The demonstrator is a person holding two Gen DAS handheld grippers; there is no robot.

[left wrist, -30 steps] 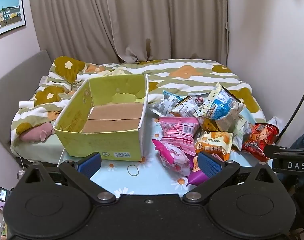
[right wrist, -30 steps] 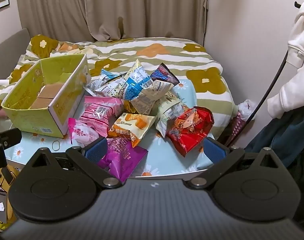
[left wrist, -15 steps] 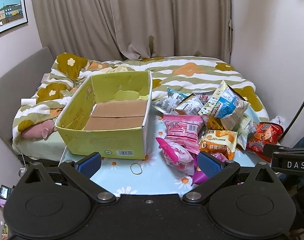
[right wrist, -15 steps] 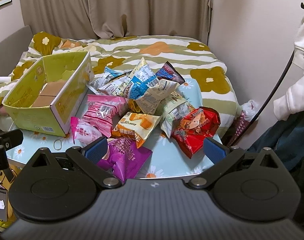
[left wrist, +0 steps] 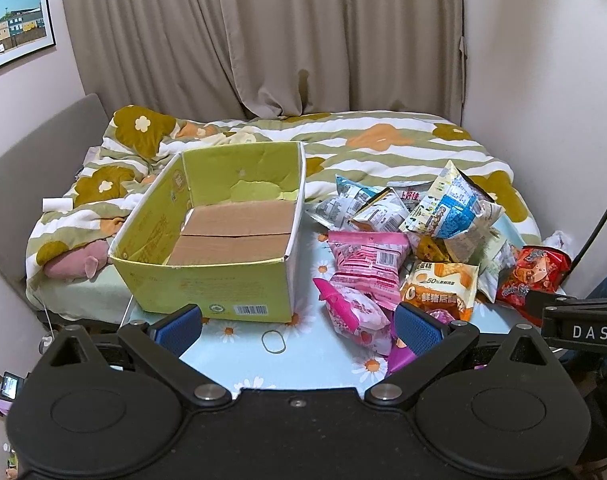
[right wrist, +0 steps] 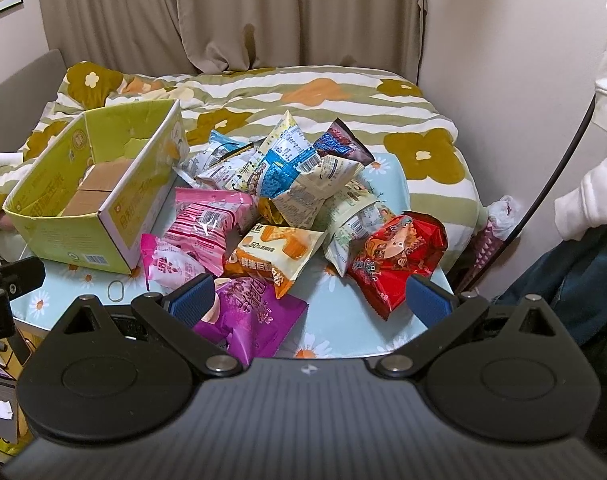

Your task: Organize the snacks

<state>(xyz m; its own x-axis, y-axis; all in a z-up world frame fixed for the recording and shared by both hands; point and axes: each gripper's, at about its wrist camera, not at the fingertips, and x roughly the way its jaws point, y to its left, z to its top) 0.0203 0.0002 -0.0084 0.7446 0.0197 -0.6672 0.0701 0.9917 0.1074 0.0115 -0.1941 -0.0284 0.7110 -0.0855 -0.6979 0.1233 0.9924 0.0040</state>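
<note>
An open yellow-green cardboard box (left wrist: 207, 284) stands on the left of a light blue flowered table (left wrist: 311, 344); it also shows in the right wrist view (right wrist: 83, 236). A heap of snack bags lies to its right: a pink bag (left wrist: 369, 262), an orange-and-cream bag (right wrist: 275, 254), a purple bag (right wrist: 251, 316), a red bag (right wrist: 399, 260) and a blue-and-white bag (right wrist: 287, 160). My left gripper (left wrist: 295, 326) is open and empty, above the table's near edge in front of the box. My right gripper (right wrist: 309, 300) is open and empty, near the purple and red bags.
A rubber band (left wrist: 274, 341) lies on the table in front of the box. A bed with a striped flowered quilt (left wrist: 383, 144) lies behind the table. Curtains hang at the back. A wall (left wrist: 543, 80) and a black cable (right wrist: 555, 176) are at the right.
Both grippers have moved forward and a little upward toward the table; the box and the bags look larger and lower in view. Nothing on the table has moved.
</note>
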